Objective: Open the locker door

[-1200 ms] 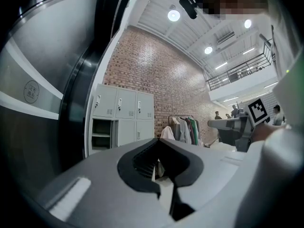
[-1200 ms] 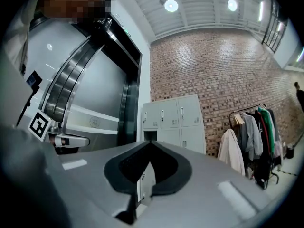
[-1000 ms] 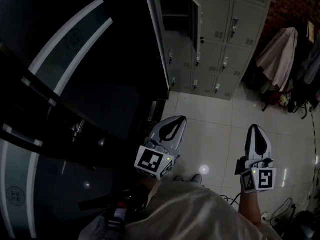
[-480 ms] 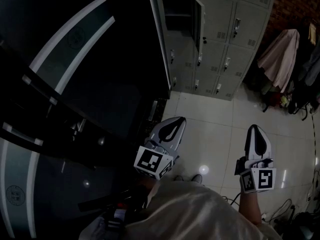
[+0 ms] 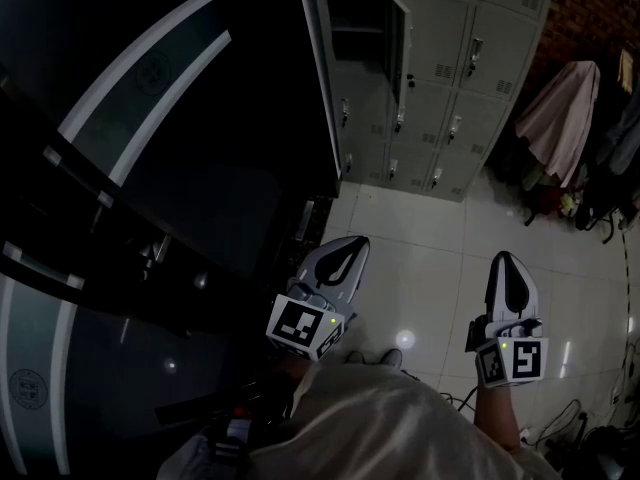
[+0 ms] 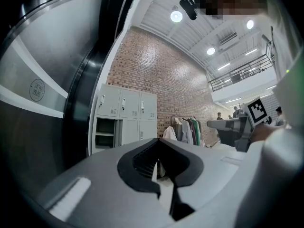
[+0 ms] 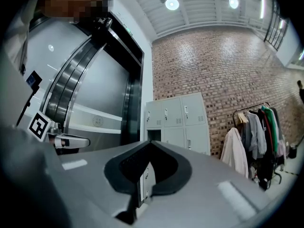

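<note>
A bank of grey lockers [image 5: 440, 58] stands against the brick wall across the tiled floor. One upper-left compartment [image 5: 355, 28] shows dark inside, its door [image 5: 396, 30] swung out to the right. Both grippers hover well short of the lockers, apart from them and pointing their way. My left gripper [image 5: 350, 244] is shut with nothing in it. My right gripper [image 5: 503, 261] is shut and empty too. In the left gripper view the open compartment [image 6: 104, 133] lies beyond the closed jaws of the left gripper [image 6: 159, 140]. The right gripper view shows the lockers [image 7: 176, 121] behind the right gripper [image 7: 151, 142].
A dark curved wall with pale stripes [image 5: 150, 118] fills the left, ending at a post beside the lockers. A rack of hanging clothes [image 5: 560, 108] stands at the right. Cables [image 5: 560, 423] lie on the floor at the lower right. My shoes [image 5: 388, 358] show below.
</note>
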`<state>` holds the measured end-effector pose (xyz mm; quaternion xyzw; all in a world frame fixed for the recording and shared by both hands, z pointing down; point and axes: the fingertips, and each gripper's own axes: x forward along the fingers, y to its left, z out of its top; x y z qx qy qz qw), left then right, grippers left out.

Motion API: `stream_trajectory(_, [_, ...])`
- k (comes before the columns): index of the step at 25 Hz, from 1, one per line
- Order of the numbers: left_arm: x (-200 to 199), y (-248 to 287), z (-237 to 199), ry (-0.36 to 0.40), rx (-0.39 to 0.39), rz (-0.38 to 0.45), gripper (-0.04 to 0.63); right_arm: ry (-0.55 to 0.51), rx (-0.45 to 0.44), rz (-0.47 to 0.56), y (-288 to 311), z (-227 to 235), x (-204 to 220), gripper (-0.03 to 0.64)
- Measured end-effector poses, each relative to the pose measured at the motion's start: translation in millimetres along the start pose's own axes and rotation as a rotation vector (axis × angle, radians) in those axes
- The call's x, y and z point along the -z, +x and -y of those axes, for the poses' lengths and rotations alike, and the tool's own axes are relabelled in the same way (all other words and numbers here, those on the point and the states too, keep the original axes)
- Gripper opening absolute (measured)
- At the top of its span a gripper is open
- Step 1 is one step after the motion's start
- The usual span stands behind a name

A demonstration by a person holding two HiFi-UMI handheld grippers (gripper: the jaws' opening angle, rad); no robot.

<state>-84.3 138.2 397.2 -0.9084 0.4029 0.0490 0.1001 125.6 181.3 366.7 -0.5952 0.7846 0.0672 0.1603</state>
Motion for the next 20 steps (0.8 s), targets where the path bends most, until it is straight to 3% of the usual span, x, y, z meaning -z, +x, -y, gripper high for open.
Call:
stream_trajectory(13, [7,12,-4,0.003,-0.010,-0.012,0.061,0.006,-0.010,-0.014,10,9,9,0.000])
stream_trajectory(20, [14,21,-8,0.007,-0.067,-0.013,0.063,0.012,-0.025,-0.025,15,21,16,0.000])
